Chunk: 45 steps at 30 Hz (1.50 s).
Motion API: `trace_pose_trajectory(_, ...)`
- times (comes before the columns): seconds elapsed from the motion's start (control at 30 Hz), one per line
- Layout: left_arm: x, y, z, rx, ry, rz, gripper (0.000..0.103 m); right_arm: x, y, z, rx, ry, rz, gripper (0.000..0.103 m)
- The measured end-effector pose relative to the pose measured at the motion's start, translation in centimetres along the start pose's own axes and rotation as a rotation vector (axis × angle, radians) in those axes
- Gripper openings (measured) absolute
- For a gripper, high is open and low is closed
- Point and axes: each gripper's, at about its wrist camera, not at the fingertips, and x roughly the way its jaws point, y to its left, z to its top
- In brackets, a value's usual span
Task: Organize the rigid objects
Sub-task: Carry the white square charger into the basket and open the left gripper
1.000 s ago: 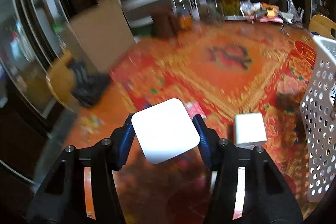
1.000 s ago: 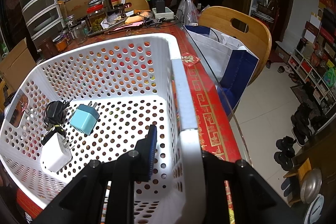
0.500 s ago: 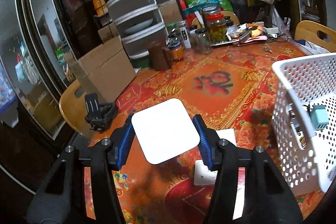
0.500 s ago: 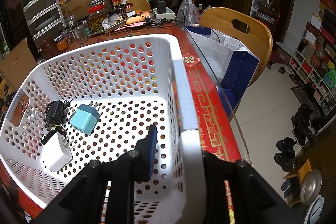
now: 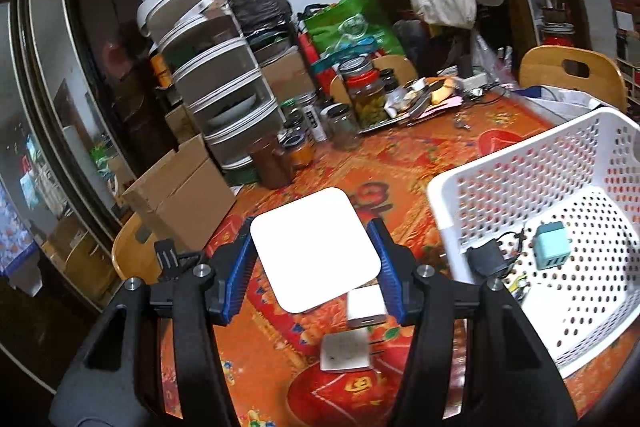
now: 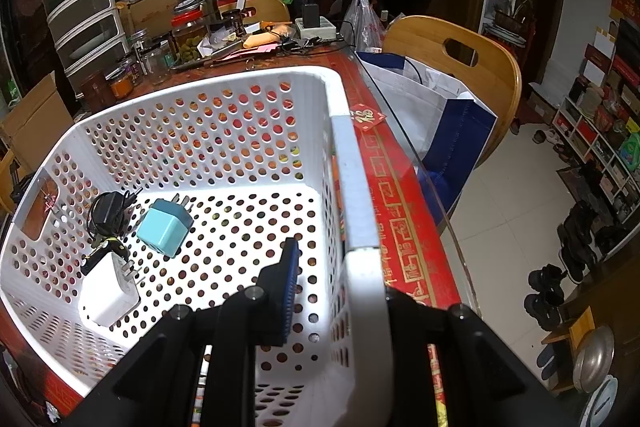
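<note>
Jaws of the left gripper point(image 5: 314, 267) clamp a blank white square box point(image 5: 315, 248) above the bench point(image 5: 400, 163), while the right gripper point(image 6: 332, 291) pinches the white basket point(image 6: 352, 187) wall.

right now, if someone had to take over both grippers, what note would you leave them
Left gripper: jaws shut on a flat white box, held above the table, left of the basket.
Right gripper: jaws clamped on the basket's right wall.
Done: teal charger, white charger and black adapter lie in the basket.
Left: drop in the white box, then two white chargers on the table, one just beyond the other.
</note>
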Motion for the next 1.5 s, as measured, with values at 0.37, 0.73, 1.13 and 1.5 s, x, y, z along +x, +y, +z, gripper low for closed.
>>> trace_pose_trajectory(0.37, -1.5, -4.9, 3.6, 0.067, 0.027, -0.177, 0.052, 0.0, 0.0, 0.0, 0.000, -0.002, 0.006, 0.021)
trace_pose_trajectory(0.73, 5.0, -15.2, 5.5, 0.264, 0.373, -0.386, 0.052, 0.1, -0.1, 0.0, 0.004, -0.004, 0.018, 0.022)
trace_pose_trajectory(1.13, 10.1, -21.9, 2.7, 0.455, 0.635, -0.450, 0.052, 0.1, -0.1, -0.1, 0.002, -0.002, 0.021, 0.023)
trace_pose_trajectory(1.5, 11.1, -17.7, 3.3, 0.300, 0.622, -0.528, 0.069, 0.2, 0.0, -0.1, -0.002, 0.003, 0.018, 0.023)
